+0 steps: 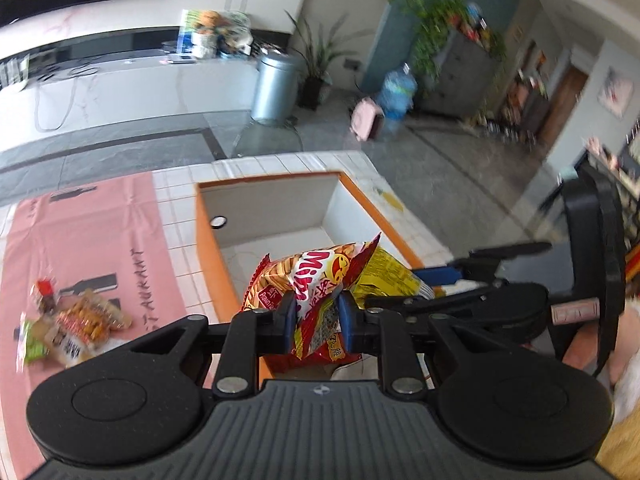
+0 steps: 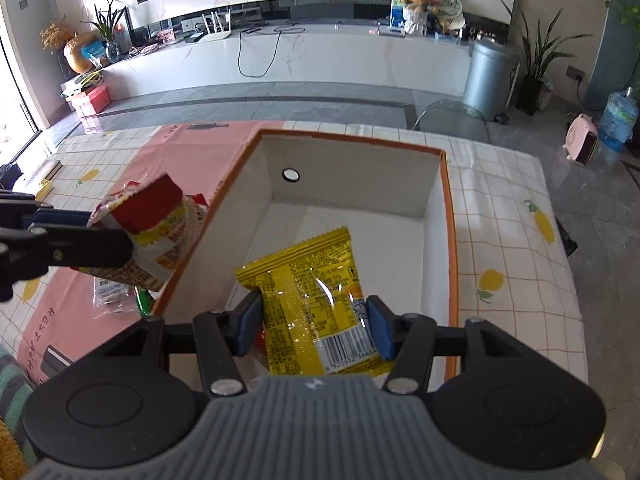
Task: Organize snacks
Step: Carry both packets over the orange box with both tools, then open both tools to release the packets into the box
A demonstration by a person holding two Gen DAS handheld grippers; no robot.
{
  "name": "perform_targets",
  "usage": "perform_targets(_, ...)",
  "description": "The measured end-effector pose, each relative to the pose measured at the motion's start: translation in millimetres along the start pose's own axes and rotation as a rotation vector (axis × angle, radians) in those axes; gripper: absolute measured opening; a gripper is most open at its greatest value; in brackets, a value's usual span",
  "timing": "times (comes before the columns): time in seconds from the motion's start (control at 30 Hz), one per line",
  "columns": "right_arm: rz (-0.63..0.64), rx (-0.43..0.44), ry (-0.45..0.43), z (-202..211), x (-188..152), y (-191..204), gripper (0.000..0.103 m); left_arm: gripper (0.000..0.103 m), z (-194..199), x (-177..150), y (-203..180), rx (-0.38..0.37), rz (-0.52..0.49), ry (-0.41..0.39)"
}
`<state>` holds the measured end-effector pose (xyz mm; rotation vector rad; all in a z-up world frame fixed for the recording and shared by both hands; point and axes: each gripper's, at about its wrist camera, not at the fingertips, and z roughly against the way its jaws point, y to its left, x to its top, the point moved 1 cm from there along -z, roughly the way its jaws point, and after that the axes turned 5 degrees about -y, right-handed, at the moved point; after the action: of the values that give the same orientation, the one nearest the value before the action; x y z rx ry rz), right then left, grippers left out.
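My left gripper (image 1: 317, 320) is shut on a red and white Mimi prawn cracker packet (image 1: 308, 280) and holds it at the left wall of the orange-rimmed white box (image 1: 208, 240). The packet also shows in the right wrist view (image 2: 148, 236), just left of the box (image 2: 450, 216). My right gripper (image 2: 313, 326) is open over the box. A yellow snack packet (image 2: 316, 300) lies between its fingers inside the box, whether touching the pads I cannot tell. It also shows in the left wrist view (image 1: 384, 280).
Several loose snack packets (image 1: 76, 324) lie on the pink cloth (image 1: 88, 232) left of the box. The table has a checked lemon-print cover (image 2: 516, 248). A metal bin (image 2: 486, 76) and plants stand on the floor beyond.
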<state>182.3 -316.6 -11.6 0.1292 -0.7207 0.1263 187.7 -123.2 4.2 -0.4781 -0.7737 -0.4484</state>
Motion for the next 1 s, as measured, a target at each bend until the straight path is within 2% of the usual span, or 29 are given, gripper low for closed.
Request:
perform_targets(0.27,0.069,-0.019,0.103,-40,-4,-20,0.054,0.024,-48,-8,-28,0.001,-0.216,0.181)
perform_targets(0.43,0.111,0.025,0.191,-45,-8,-26,0.054,0.021,-68,-11,-43,-0.026,-0.381,0.341)
perform_targets(0.53,0.133,0.046,0.237,-50,-9,-28,0.054,0.017,-79,-16,-50,-0.013,-0.474,0.397)
perform_targets(0.73,0.232,0.046,0.277,-61,-14,-24,0.054,0.016,-94,-23,-54,-0.009,-0.496,0.452)
perform_targets(1.0,0.277,0.04,0.297,-61,-15,-23,0.053,0.018,-93,-23,-56,-0.002,-0.488,0.444)
